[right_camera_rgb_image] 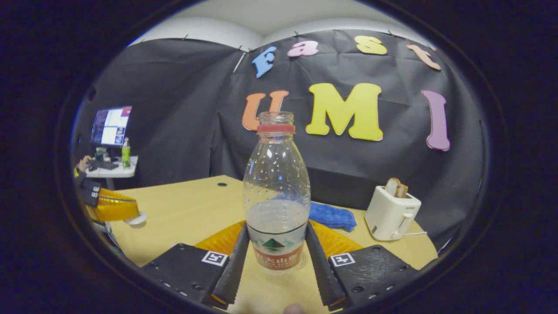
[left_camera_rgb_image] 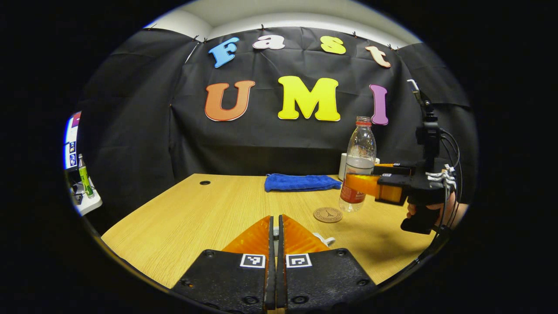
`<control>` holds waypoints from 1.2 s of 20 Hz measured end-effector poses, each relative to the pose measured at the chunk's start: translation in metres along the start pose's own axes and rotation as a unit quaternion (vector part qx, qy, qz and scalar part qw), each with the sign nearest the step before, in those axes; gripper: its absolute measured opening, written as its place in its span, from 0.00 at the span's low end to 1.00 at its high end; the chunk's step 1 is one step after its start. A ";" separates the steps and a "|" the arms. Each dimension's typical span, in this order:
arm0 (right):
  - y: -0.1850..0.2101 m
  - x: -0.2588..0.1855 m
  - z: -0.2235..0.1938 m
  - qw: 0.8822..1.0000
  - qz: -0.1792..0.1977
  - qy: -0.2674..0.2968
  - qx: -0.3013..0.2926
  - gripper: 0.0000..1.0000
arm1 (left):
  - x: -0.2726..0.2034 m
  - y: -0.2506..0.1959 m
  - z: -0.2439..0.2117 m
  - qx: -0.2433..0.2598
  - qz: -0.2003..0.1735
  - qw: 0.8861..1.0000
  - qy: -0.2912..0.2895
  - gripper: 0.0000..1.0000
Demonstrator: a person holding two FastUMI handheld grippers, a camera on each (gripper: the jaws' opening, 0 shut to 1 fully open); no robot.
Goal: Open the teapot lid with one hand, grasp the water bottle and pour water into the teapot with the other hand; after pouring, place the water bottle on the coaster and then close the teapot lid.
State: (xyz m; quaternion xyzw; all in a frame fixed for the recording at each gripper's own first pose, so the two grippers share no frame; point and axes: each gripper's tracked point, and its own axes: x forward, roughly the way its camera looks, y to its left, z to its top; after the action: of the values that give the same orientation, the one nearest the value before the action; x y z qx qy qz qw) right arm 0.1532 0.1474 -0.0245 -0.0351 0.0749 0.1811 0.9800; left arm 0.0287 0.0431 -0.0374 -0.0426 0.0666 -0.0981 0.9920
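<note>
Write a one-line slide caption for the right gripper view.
Right claw closed around an uncapped water bottle standing on the wooden table.

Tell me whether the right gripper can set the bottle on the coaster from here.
Probably yes. The right gripper is shut on the bottle, which stands upright just beside the coaster. The coaster is bare, and nothing lies between the two.

Left gripper (left_camera_rgb_image: 274, 224): fingers pressed together, pointing forward and level, low in its own view. Right gripper (right_camera_rgb_image: 276, 244): fingers spread and angled outward, each pressing a side of the water bottle (right_camera_rgb_image: 276, 196), held upright. A hand (left_camera_rgb_image: 436, 211) grips the right gripper's handle from below.
</note>
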 end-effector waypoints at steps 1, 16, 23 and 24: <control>-0.005 0.012 -0.003 1.000 -0.004 0.000 0.010 0.71 | 0.000 0.001 0.000 -0.001 0.001 1.000 0.001 0.04; -0.028 0.088 -0.070 0.998 -0.022 0.054 0.039 0.71 | -0.001 0.020 -0.002 -0.008 0.018 1.000 0.004 0.04; -0.030 0.084 -0.074 0.997 -0.023 0.058 0.035 0.78 | 0.002 0.013 -0.004 -0.006 0.012 1.000 0.007 0.04; -0.029 0.082 -0.075 0.997 -0.023 0.062 0.037 0.80 | 0.001 0.012 -0.004 -0.005 0.011 1.000 0.006 0.04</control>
State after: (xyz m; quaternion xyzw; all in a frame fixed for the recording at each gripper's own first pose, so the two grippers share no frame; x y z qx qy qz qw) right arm 0.2296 0.1417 -0.1099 -0.0113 0.1414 0.1535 0.9779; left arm 0.0318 0.0538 -0.0422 -0.0462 0.0738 -0.0868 0.9924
